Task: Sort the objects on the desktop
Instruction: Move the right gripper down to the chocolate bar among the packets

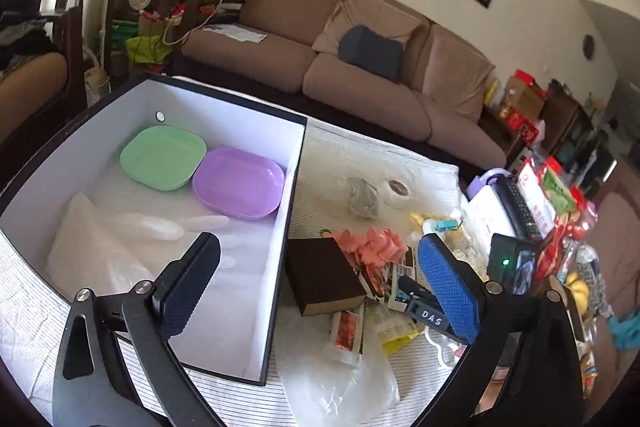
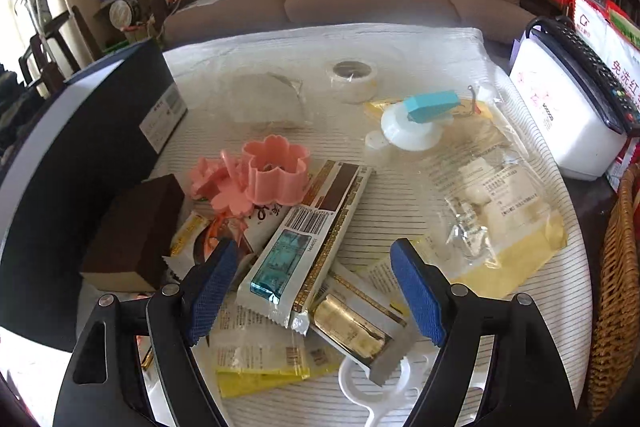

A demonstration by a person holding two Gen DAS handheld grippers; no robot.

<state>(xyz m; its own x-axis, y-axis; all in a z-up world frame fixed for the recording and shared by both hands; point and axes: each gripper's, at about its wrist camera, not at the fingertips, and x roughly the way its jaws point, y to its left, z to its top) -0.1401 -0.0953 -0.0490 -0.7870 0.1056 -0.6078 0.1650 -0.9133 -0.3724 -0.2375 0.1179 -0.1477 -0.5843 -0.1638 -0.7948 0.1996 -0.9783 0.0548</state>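
Observation:
My left gripper is open and holds nothing. It hovers over the right wall of a dark box with a white inside. In the box lie a green plate, a purple plate and a clear plastic glove. My right gripper is open, low over a heap of packets. A long white and gold packet lies between its fingers without touching the pads, and a gold foil packet sits just below. Pink flower cutters and a brown block lie to the left.
On the striped cloth are a tape roll, a teal clip on a white disc and a clear bag with yellow edges. A white tub with a remote and a wicker basket stand at the right. A sofa is behind.

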